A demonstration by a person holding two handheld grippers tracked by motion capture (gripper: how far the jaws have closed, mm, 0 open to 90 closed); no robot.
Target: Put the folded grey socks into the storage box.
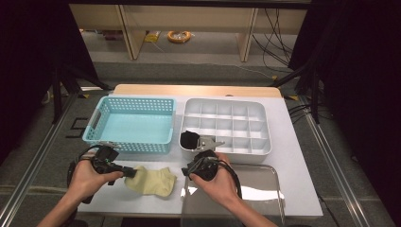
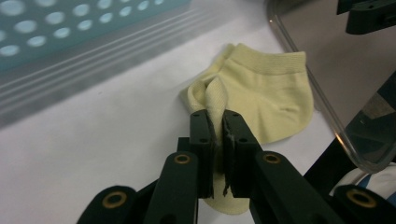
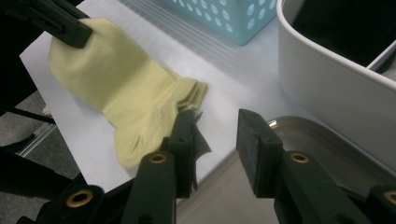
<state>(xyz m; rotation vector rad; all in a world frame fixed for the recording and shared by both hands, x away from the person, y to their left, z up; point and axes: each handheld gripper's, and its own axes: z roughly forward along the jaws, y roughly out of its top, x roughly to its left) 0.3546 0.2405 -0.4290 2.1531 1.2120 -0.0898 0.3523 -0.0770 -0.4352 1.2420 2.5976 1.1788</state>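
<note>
in the high view the left tool (image 1: 128, 172) sits at the near left of the table (image 1: 293, 156), held in the person's left hand (image 1: 87, 177), and its tips meet the near-left end of a pale yellow sock (image 1: 153, 180) that lies flat just ahead of it, toward the right tool (image 1: 191, 171). the right tool, in the right hand (image 1: 218, 182), hovers just past the sock's far end, over the edge of a shiny metal tray (image 1: 265, 189). beyond the left tool stands a blue basket (image 1: 132, 124); beyond the right tool stands a white divided box (image 1: 227, 125) with a dark item in its near-left cell.

in the left gripper view the left tool (image 2: 217, 128) has its jaws pressed nearly together on a raised fold of the sock (image 2: 266, 93). the fabric is pinched between the pads and the rest of the sock spreads on the table ahead and to the right of the tips. the basket (image 2: 70, 28) is up to the left and the tray's rim (image 2: 322, 98) is off to the right.

in the right gripper view the right tool (image 3: 215, 140) stands partly open with nothing between its jaws. the sock (image 3: 126, 93) lies to the left of it, its cuff just beside the left jaw. the tray (image 3: 299, 135) lies under the right jaw and the white box (image 3: 327, 79) rises ahead to the right. the left tool (image 3: 70, 28) grips the sock's far end at the upper left.
</note>
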